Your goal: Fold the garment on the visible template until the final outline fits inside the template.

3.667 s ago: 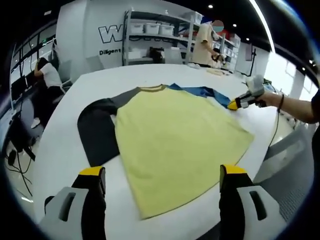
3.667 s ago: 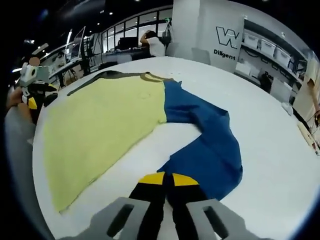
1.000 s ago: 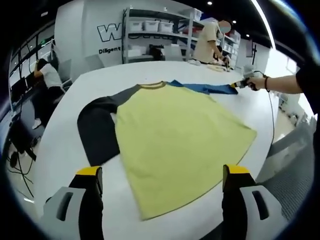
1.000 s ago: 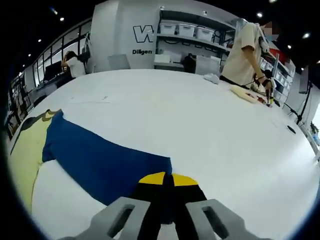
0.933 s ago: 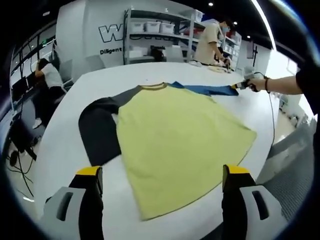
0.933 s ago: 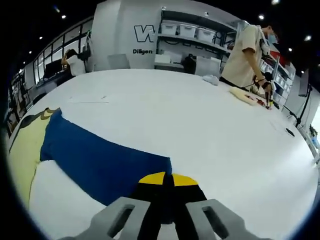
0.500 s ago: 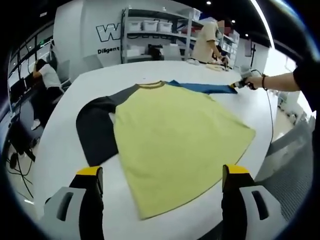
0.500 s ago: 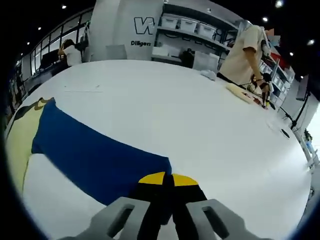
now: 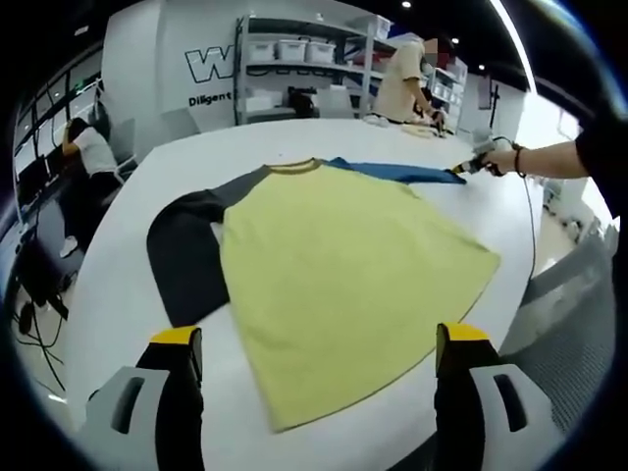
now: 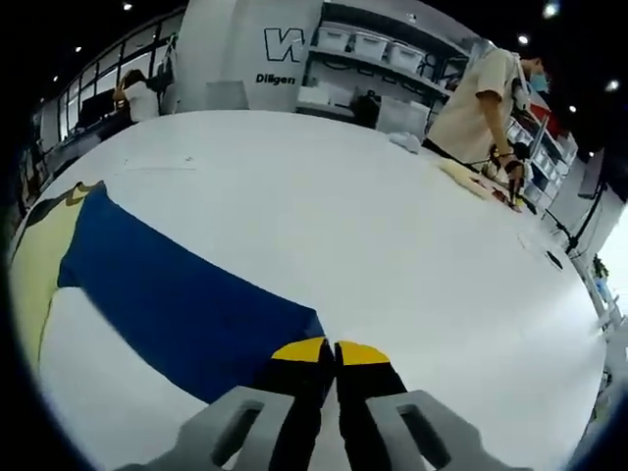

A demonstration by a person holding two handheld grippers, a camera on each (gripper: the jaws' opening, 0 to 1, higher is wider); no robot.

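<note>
A shirt with a yellow body (image 9: pixel 334 260) lies flat on the white table (image 9: pixel 118 294), its dark grey sleeve (image 9: pixel 182 250) bent down at the left. Its blue sleeve (image 9: pixel 392 172) (image 10: pixel 167 285) is stretched straight out from the shoulder. My left gripper (image 9: pixel 319 339) hangs open over the near hem, jaws wide apart and touching nothing. My right gripper (image 10: pixel 332 351), held by a hand (image 9: pixel 500 157), sits at the blue cuff. Its jaws are almost together with a thin pale slit between the tips, and the cuff corner lies under the left tip. A strip of the yellow body (image 10: pixel 29 250) shows beside the blue sleeve.
A person in a beige shirt (image 10: pixel 476 93) works at the table's far edge, with small items (image 10: pixel 481 182) on the table there. Shelves with bins (image 9: pixel 294 69) stand behind. Another person (image 9: pixel 83 147) sits at the left. The table's edge (image 9: pixel 520 285) runs close on the right.
The blue sleeve has been drawn out straight from a crumpled bend. Over the last half second a thin slit has appeared between my right gripper's tips. The left gripper has stayed put.
</note>
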